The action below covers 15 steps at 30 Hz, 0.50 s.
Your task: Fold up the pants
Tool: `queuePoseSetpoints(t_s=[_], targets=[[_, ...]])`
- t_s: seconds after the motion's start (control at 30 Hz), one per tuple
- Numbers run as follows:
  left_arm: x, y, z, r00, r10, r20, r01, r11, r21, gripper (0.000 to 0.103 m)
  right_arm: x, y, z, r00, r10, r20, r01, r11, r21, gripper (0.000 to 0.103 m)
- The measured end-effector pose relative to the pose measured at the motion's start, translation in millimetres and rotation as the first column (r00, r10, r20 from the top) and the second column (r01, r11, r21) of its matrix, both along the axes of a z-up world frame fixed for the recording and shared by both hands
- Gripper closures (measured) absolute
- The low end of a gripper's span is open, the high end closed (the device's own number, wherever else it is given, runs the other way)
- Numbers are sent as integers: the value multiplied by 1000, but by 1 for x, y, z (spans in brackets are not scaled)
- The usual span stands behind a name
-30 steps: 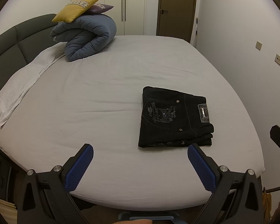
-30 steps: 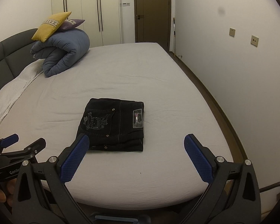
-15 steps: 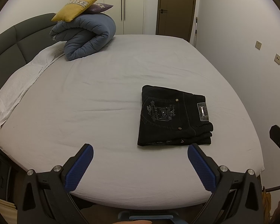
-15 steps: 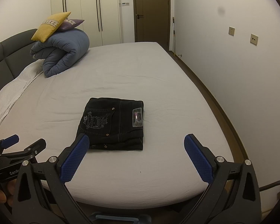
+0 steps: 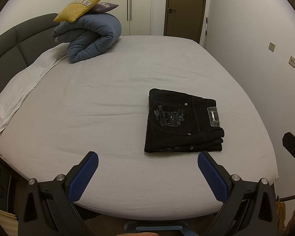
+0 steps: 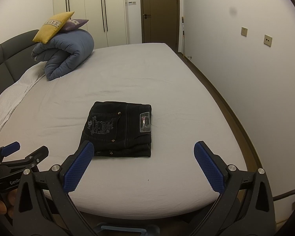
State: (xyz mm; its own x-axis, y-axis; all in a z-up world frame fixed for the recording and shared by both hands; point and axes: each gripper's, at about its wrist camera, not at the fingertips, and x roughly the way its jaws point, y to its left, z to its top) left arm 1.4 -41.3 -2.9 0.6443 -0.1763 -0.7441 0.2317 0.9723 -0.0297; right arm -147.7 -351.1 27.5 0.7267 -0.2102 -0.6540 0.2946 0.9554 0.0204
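Across the wide bed with its pale grey fitted sheet (image 5: pixel 112 90), everything can be placed by the black denim pants (image 5: pixel 183 123), which lie folded into a compact rectangle near the foot edge, embroidered back pocket and waistband patch facing up. Far beyond the pants, towards the dark grey padded headboard (image 5: pixel 13 39), a rolled blue quilt (image 5: pixel 90 37) carries a mustard-yellow cushion (image 5: pixel 80 6) and a purple one. A white textured towel or blanket (image 5: pixel 21 84) runs along the bed edge on the headboard side of the pants.

Nearer than the pants, off the foot edge of the bed, the left tongs (image 5: pixel 147 170) hang with blue-padded fingers wide apart and nothing between them; the pants sit just beyond their right finger. The right tongs (image 6: pixel 144 162) are likewise spread and empty, their left pad overlapping the pants' near corner in view, though I cannot tell whether it touches.

By the look of it the folding is finished. What could go wrong now is mostly disturbance: a tong finger catching that near corner would drag the stacked layers askew, and the thick waistband end, which already shows separate layers at the near right corner, could spring open if nudged.

No containers are visible near the pants; the wardrobe doors (image 6: pixel 94 13) beyond the bed are closed.
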Motion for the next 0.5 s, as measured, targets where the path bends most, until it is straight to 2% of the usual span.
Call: queuePoseSetpoints(t_s=[0.5], targets=[[-2, 3, -5, 1000, -17, -17, 17, 1000, -1, 0, -1, -2, -3, 1000, 3, -8, -3, 1000, 4, 0]])
